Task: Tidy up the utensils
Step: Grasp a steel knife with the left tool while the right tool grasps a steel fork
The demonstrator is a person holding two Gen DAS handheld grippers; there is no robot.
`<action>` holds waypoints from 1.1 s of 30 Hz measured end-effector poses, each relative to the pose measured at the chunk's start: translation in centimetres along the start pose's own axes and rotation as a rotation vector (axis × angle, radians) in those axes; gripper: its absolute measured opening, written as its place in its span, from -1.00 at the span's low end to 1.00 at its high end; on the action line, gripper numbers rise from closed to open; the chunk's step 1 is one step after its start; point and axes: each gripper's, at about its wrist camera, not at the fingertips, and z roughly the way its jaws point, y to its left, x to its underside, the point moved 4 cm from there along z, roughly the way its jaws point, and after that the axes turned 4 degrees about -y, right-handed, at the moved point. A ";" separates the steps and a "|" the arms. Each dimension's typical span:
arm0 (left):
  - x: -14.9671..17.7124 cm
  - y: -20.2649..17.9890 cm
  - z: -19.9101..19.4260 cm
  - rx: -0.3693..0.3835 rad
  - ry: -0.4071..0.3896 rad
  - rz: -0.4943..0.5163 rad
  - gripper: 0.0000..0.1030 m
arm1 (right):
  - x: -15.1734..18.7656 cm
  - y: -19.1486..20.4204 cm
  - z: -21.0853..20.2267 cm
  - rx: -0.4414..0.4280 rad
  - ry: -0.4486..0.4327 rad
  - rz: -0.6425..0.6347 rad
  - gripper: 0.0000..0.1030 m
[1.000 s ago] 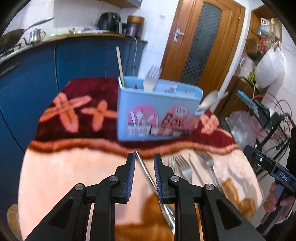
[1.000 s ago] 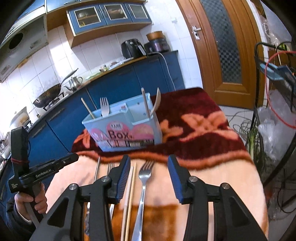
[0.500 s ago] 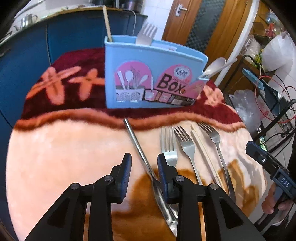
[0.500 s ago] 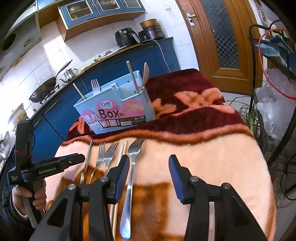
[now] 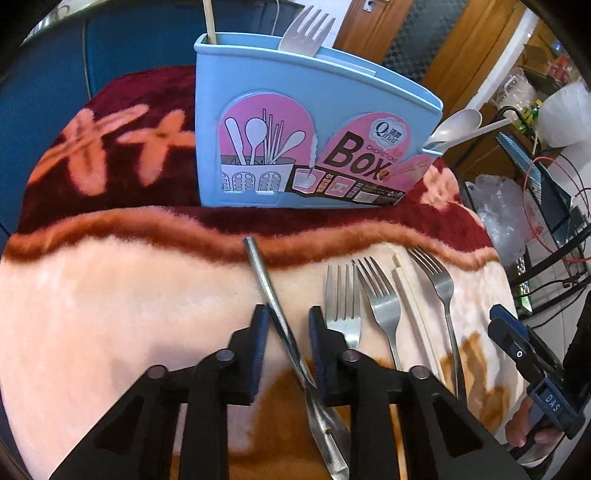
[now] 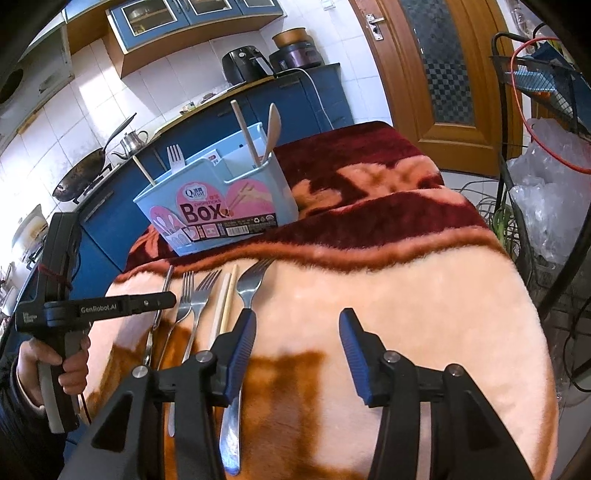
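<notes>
A small kitchen with blue cabinets and a wooden door, and in the middle a table under a plush blanket [image 6: 406,288] in cream, rust and dark red. At its far side stands the light blue chopsticks box [image 5: 295,140], already holding a fork [image 5: 304,31], a wooden stick and, at its right end, a pale spoon [image 5: 456,125]. Most of the sorting looks still undone: in front of the box lie a steel-handled utensil [image 5: 275,306], three forks [image 5: 380,295] and a pair of chopsticks [image 5: 410,302], side by side. The left gripper [image 5: 286,325] is low over the steel handle, its fingers partly open on either side and not yet clamped. The right gripper [image 6: 297,339] hovers wide open, holding nothing, just right of the rightmost fork [image 6: 247,291].
</notes>
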 end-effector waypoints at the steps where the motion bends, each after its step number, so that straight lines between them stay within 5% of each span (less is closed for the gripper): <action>1: 0.0 0.1 0.0 0.004 -0.002 -0.005 -0.74 | 0.0 0.0 0.1 0.001 0.004 0.001 -0.02; 9: 0.0 0.9 -0.9 0.083 -0.038 -0.062 -0.80 | -0.7 1.0 1.3 -0.038 0.063 0.005 -0.02; 19: -0.3 1.5 -6.1 0.080 -0.243 -0.029 -0.86 | -1.8 2.2 4.0 -0.065 0.170 -0.012 -0.02; 33: -0.9 3.2 -10.4 0.100 -0.427 -0.035 -0.86 | -3.4 2.3 7.9 -0.195 0.275 0.098 -0.05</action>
